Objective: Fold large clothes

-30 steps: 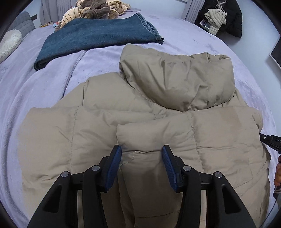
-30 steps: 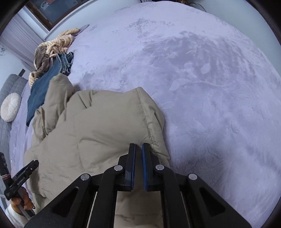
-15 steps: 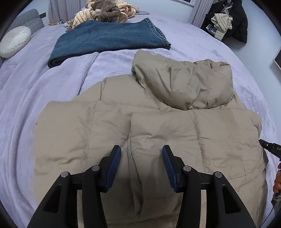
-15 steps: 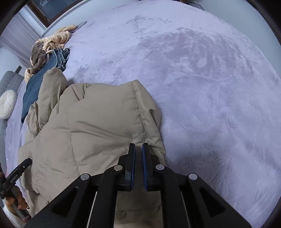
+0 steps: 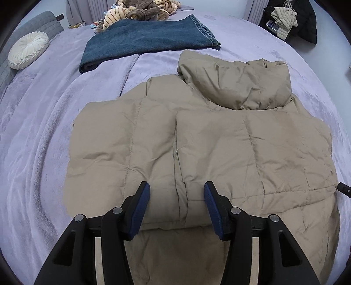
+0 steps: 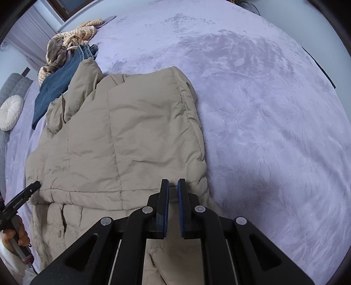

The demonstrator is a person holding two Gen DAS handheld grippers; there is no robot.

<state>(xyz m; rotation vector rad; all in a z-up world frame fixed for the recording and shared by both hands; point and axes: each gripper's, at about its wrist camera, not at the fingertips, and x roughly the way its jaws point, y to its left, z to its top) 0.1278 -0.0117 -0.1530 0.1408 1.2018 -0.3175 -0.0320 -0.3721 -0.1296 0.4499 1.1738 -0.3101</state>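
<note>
Since a second ago the left gripper [image 5: 177, 193] has drawn back from the folded sleeve panel it straddled, so more of the tan puffer jacket [image 5: 208, 149] shows beneath it, while the right gripper [image 6: 173, 188] has stayed nearly shut near the jacket's right-hand edge. One jacket lies spread on the lavender bed cover [image 6: 274, 131], hood [image 5: 237, 81] toward the far side, with one panel folded in over its back. Beyond it lie one folded pair of blue jeans [image 5: 149, 41], one heap of striped and brown clothes [image 5: 136, 11] and one round cream cushion [image 5: 27, 49] by the grey headboard [image 5: 43, 22]. Two grippers are in play. The left one hovers over the jacket's near hem with its blue pads well apart and nothing between them. The right one points along the jacket's side edge, its pads almost together with a narrow gap; whether fabric is pinched in that gap cannot be told. A hand [image 6: 20, 230] gripping the left tool's handle shows at the right wrist view's lower left.
</note>
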